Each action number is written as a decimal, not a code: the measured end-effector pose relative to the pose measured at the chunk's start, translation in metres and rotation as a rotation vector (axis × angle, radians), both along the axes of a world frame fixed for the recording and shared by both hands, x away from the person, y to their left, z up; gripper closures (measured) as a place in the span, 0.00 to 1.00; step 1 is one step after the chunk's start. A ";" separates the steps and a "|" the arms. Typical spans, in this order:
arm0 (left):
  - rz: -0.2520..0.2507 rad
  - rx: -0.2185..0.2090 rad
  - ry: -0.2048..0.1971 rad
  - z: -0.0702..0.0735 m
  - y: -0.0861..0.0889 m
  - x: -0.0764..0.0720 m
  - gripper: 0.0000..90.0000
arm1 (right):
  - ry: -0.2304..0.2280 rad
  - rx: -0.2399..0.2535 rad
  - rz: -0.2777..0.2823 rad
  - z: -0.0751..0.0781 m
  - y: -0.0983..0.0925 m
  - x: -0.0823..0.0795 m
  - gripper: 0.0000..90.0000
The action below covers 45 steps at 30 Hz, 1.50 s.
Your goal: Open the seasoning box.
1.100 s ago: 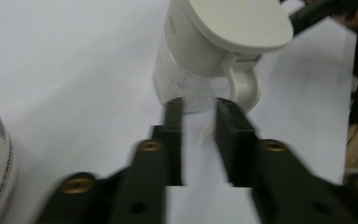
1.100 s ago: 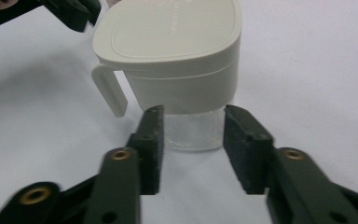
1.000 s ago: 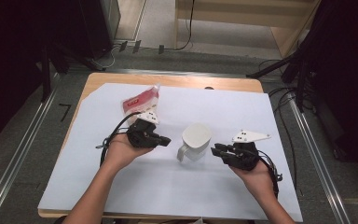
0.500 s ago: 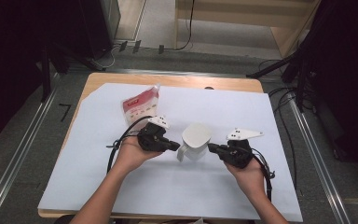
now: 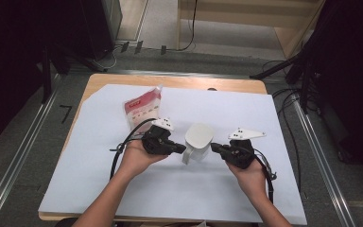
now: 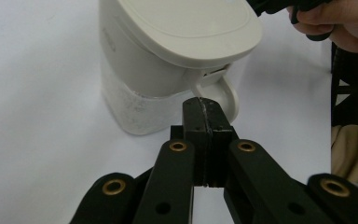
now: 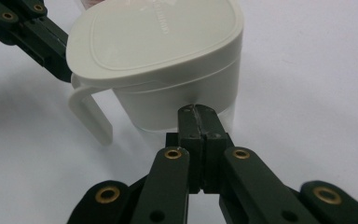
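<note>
White lidded jug is seen just below the centre of the high view, standing upright on the white sheet that covers the table. The handle is turned toward the lower left of that frame.

Left gripper is held at the handle side; its jaws are pressed together with nothing between them. In the left gripper view the closed tips sit right at the handle loop, seemingly touching it, though contact cannot be confirmed from this angle.

Right gripper is held at the opposite wall, its jaws likewise pressed together and empty. In the right gripper view the tips are placed against or just short of the jug body, below the lid.

A red-and-white pouch is noted toward the upper left of the sheet, apart from the jug.

Handling, as judged: hard plastic, stiff, smooth and likely slippery on the rounded wall. The lower body looks translucent and no fill is made out, so it is probably light and easily pushed or tipped by closed jaws. The handle is judged the best hold, pinched across its loop; the lid rim is a second choice, and the lid may lift off.
</note>
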<state>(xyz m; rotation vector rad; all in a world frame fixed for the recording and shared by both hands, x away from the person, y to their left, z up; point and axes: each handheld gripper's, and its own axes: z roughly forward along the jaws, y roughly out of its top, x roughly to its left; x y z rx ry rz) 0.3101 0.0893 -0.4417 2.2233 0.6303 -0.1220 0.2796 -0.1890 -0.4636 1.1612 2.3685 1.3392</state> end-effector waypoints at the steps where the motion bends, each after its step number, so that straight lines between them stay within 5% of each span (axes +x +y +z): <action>1: -0.001 0.003 -0.001 0.000 -0.001 0.000 1.00 | 0.002 -0.003 0.000 0.000 0.001 0.001 1.00; 11: 0.024 -0.016 -0.019 -0.001 -0.006 0.000 1.00 | 0.003 -0.005 0.000 -0.001 0.002 0.008 1.00; 17: 0.030 0.038 -0.031 -0.005 -0.013 -0.001 1.00 | 0.004 -0.015 -0.011 -0.001 0.002 0.012 1.00; 21: 0.026 0.004 -0.016 -0.003 -0.016 -0.002 1.00 | 0.007 -0.019 -0.013 -0.001 0.004 0.015 1.00; 37: 0.043 -0.021 -0.044 -0.006 -0.037 -0.010 1.00 | 0.011 -0.010 -0.045 -0.002 0.007 0.033 1.00; 42: 0.013 -0.053 -0.014 -0.011 -0.043 -0.008 1.00 | 0.018 -0.003 -0.035 -0.003 0.007 0.036 1.00; 45: -0.016 -0.028 0.003 -0.012 -0.039 -0.004 1.00 | 0.004 -0.026 -0.016 -0.002 0.005 0.035 1.00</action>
